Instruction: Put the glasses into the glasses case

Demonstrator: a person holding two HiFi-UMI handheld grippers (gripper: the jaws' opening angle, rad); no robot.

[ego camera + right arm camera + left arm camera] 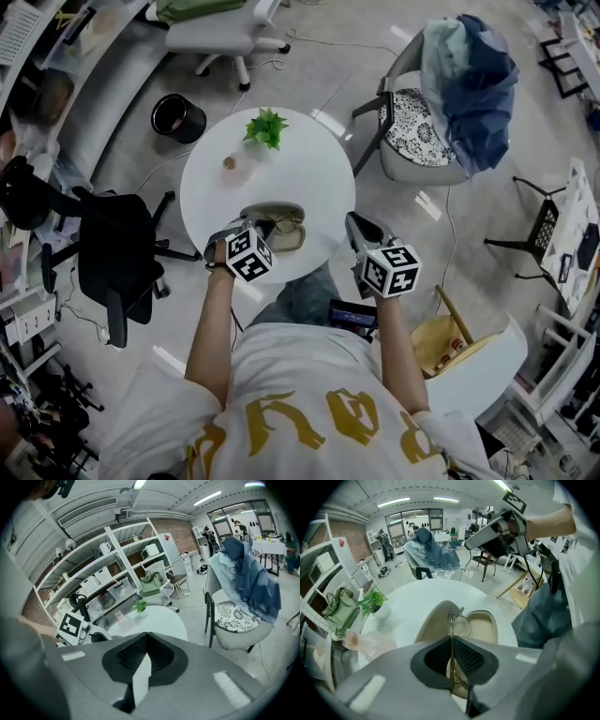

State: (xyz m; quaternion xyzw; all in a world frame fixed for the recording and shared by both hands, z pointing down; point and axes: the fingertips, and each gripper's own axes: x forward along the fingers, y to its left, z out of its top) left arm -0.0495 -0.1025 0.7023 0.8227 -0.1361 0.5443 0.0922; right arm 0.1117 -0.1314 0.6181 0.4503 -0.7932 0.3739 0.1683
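Observation:
An open beige glasses case [277, 230] lies near the front edge of the round white table [281, 178]. My left gripper [236, 234] is shut on thin gold-framed glasses [456, 623], with the frame pinched between its jaws. The glasses hang just above the case's lid [433, 623] and tray [483, 625]. My right gripper [360, 228] is off the table's right edge, raised, and its jaws are shut on nothing. It also shows as the right gripper [497, 527] in the left gripper view. In its own view the right gripper [146, 637] points past the table.
A small potted plant [265, 127] and a pinkish plastic bag [231, 165] sit at the table's far side. A black bin [178, 117] and a black office chair [117, 258] stand to the left. A grey chair with blue clothes [455, 98] stands to the right.

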